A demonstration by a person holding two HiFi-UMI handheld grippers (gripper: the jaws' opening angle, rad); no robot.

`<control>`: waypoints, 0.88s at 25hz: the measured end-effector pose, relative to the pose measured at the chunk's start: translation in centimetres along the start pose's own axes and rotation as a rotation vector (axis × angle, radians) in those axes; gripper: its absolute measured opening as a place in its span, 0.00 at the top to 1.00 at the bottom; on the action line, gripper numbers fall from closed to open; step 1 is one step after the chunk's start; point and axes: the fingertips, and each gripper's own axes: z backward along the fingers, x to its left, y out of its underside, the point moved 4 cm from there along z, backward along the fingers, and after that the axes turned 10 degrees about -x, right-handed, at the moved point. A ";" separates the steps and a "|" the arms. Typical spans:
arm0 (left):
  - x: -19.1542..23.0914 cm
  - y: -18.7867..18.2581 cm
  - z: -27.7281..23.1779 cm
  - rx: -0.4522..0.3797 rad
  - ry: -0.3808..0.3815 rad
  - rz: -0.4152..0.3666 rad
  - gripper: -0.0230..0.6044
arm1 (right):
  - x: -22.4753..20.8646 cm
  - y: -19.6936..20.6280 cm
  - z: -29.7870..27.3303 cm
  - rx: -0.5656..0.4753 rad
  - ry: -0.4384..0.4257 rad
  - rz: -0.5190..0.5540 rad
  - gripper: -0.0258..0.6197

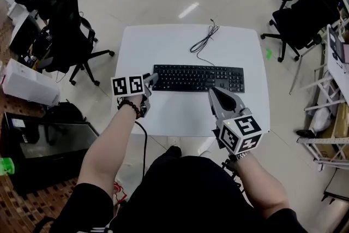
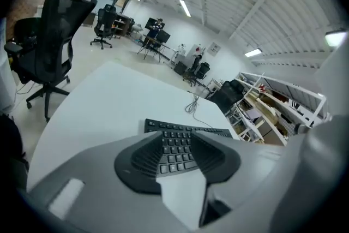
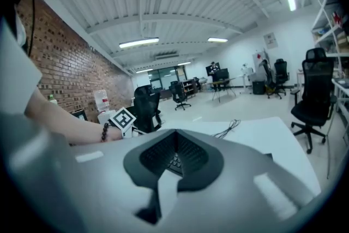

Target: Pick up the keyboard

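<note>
Keyboard [image 1: 198, 78] flat on table [image 1: 163, 41]; left gripper [image 1: 151, 81] at its left end, jaws spread wide to take the edge; right gripper [image 1: 212, 93] near the front edge, jaws together, empty.

The left claw [image 2: 175, 144] is seen with its jaws spread apart, and the end of a black keyboard [image 2: 188, 129] is framed between them. The keyboard is laid on a white table [image 2: 98, 112]. A coiled cable [image 2: 192, 103] is seen beyond it, and a black office chair [image 2: 54, 30] at the left.
</note>
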 end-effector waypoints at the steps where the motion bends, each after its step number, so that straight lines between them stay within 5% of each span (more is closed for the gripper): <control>1: 0.8 0.1 -0.8 0.020 0.001 0.016 0.74 | -0.2 0.2 -0.5 0.005 0.013 -0.005 0.96; 12: 6.2 3.0 -5.9 0.186 0.028 0.148 0.75 | -1.6 2.6 -3.7 0.056 0.114 -0.063 0.96; 22: 6.2 3.8 -6.4 0.214 0.057 0.198 0.78 | -2.3 3.7 -4.7 0.073 0.139 -0.099 0.96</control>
